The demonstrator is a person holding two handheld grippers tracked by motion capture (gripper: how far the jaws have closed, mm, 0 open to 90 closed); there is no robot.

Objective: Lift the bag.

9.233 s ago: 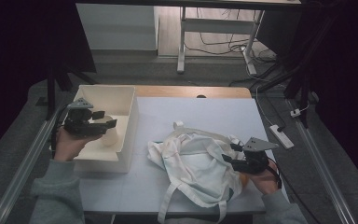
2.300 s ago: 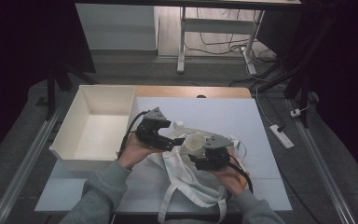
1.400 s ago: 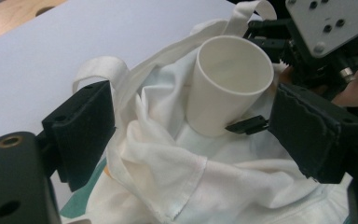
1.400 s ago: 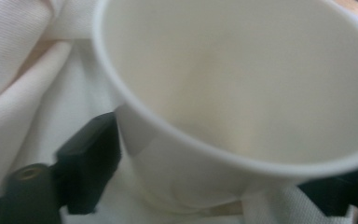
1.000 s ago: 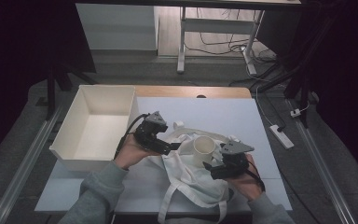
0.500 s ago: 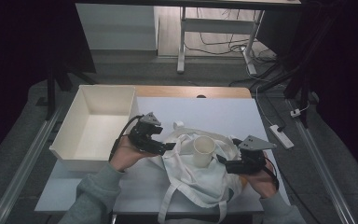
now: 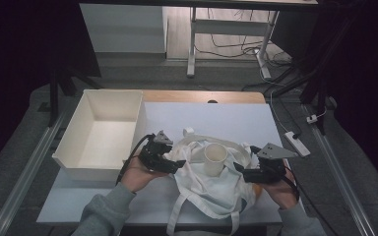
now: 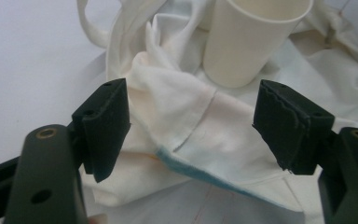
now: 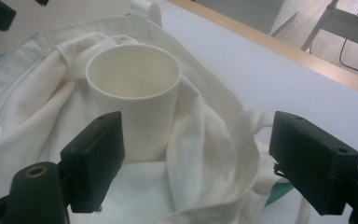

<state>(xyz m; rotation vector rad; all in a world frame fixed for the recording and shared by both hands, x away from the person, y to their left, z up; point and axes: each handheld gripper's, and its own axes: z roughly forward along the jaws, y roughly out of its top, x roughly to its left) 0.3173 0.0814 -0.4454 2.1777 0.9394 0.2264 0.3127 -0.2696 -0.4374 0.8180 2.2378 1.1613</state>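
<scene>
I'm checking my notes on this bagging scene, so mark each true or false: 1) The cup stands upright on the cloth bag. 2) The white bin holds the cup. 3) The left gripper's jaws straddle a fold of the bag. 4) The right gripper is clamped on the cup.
1) True: the cup stands upright on the cloth bag.
2) False: the cup is on the bag, outside the white bin.
3) True: the left gripper is open around a fold.
4) False: the right gripper is open, its jaws apart from the cup.
</scene>
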